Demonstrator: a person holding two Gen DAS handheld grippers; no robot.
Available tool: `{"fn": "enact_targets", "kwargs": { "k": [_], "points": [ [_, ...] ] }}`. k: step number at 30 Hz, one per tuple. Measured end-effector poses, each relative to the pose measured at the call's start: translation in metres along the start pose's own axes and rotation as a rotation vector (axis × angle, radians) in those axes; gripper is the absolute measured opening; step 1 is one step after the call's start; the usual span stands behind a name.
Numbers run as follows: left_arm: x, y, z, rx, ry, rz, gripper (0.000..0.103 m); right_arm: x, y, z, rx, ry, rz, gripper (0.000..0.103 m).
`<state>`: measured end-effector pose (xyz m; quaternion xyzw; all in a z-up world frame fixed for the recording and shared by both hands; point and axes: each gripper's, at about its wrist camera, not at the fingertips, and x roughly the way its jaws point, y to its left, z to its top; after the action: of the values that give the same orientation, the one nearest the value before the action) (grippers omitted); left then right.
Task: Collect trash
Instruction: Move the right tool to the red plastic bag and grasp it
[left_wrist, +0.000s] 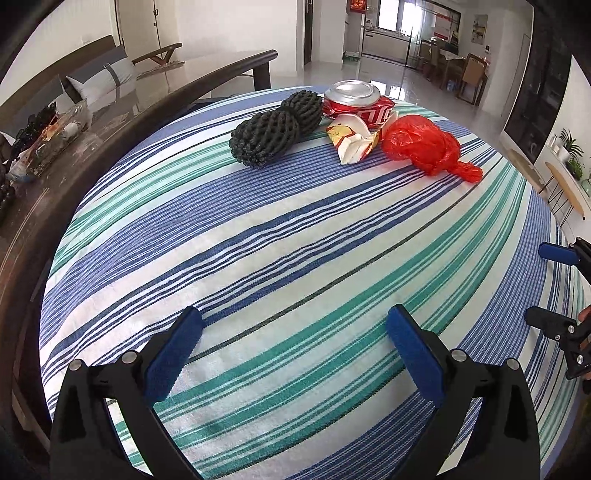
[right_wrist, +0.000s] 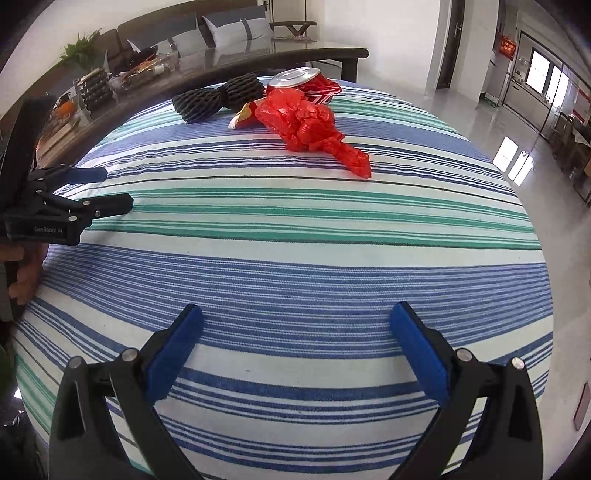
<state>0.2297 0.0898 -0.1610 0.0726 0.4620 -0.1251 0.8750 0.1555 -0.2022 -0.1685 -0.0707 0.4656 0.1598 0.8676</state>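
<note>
Open left claw (left_wrist: 295, 325) over striped tablecloth (left_wrist: 295, 240), black foam nets (left_wrist: 273, 129), crushed can (left_wrist: 356, 101), red bag (left_wrist: 424, 146)

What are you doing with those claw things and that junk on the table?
A person holds two claws above a striped tablecloth to collect trash. The left claw and right claw are both open and empty. At the far end lie a black foam net, a crushed red can, a crumpled wrapper and a red plastic bag. Nothing is picked up yet.
</note>
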Motion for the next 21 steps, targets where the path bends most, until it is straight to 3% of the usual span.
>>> {"fn": "enact_targets", "kwargs": {
  "k": [8,14,17,19,21],
  "points": [
    [0.0,-0.002,0.0,-0.015,-0.006,0.007,0.099,0.036,-0.035,0.055,-0.021,0.045,0.005,0.098],
    [0.001,-0.001,0.001,-0.018,-0.006,0.005,0.099,0.075,-0.025,0.113,-0.134,0.073,0.078,0.098],
    [0.001,-0.001,0.001,-0.019,-0.006,0.005,0.099,0.087,-0.026,0.129,-0.108,0.059,0.074,0.098],
    [0.001,-0.001,0.001,-0.019,-0.006,0.005,0.099,0.087,-0.028,0.133,-0.083,0.042,0.065,0.089],
    [0.001,-0.001,0.001,-0.019,-0.006,0.005,0.099,0.079,-0.031,0.131,-0.058,0.012,0.085,0.048]
  ]
}}
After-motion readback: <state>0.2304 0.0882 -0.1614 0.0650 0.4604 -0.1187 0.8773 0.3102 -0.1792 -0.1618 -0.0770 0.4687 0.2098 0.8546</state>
